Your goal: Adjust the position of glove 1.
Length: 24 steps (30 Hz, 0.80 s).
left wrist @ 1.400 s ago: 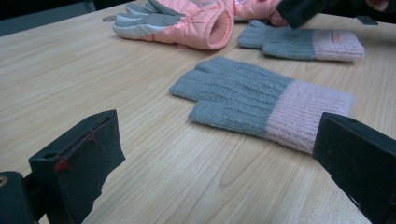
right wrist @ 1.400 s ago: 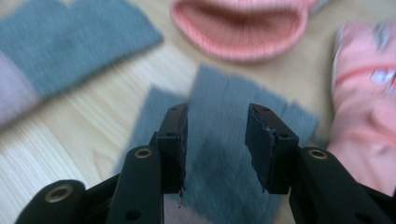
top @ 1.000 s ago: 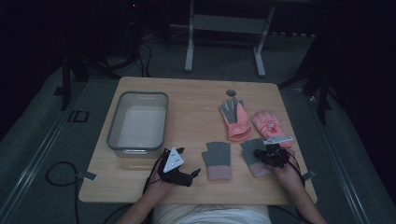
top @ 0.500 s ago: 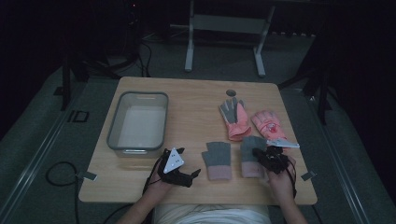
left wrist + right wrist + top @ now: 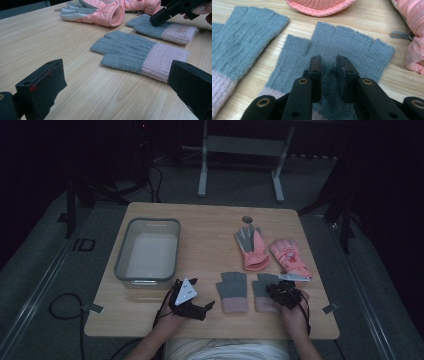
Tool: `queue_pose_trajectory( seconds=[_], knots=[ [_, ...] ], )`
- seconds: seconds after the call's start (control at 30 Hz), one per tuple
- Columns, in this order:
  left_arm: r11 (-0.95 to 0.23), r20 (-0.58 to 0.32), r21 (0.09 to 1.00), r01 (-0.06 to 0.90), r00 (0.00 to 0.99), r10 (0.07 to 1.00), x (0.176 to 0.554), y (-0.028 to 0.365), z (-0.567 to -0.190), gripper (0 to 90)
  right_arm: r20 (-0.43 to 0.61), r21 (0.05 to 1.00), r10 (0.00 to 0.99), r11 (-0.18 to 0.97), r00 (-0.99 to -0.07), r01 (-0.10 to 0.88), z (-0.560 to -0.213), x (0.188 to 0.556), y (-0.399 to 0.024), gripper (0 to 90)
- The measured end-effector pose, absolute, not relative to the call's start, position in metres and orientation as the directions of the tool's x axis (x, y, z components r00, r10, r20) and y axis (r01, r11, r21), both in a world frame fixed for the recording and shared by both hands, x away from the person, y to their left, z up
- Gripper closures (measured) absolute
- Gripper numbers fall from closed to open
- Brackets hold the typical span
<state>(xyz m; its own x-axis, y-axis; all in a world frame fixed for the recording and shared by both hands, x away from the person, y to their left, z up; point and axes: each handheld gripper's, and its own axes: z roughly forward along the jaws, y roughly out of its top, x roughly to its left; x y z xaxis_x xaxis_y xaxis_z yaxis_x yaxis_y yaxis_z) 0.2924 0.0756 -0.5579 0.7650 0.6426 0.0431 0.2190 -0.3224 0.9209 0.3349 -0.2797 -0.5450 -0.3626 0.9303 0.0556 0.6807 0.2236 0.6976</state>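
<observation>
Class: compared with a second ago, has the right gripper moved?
Yes. The right gripper has slid left, away from the pink glove, over the grey fingerless glove; its jaws have just been opening.

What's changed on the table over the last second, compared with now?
The right gripper slid left, off the pink glove's cuff onto the right grey fingerless glove. Its jaws have just been opening, a ridge of grey knit between them. The left gripper, the other grey glove and the bin stayed put.

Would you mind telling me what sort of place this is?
Probably a recording lab, not a home: a lone wooden table on grey carpet, cables across the floor, and a metal stand behind in a darkened room.
</observation>
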Motion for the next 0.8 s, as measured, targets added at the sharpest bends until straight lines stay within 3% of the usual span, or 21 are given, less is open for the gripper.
queue_pose_trajectory(
  seconds=[0.23, 0.5, 0.8],
  knots=[
    [-0.319, 0.039, 0.921, 0.222, 0.764, 0.644, 0.293, 0.076, -0.558, 1.1, 0.054, 0.705, 0.92, 0.241, -0.389, 0.667, -0.542, 0.335, -0.283, 68.9],
    [-0.317, 0.034, 0.921, 0.227, 0.763, 0.646, 0.293, 0.076, -0.558, 1.1, -0.009, 0.723, 0.803, 0.417, -0.596, 0.551, -0.516, 0.344, -0.296, 62.5],
    [-0.322, 0.039, 0.919, 0.227, 0.76, 0.648, 0.293, 0.075, -0.558, 1.1, -0.052, 0.652, 0.707, 0.559, -0.705, 0.512, -0.52, 0.352, -0.302, 57.8]
  ],
)
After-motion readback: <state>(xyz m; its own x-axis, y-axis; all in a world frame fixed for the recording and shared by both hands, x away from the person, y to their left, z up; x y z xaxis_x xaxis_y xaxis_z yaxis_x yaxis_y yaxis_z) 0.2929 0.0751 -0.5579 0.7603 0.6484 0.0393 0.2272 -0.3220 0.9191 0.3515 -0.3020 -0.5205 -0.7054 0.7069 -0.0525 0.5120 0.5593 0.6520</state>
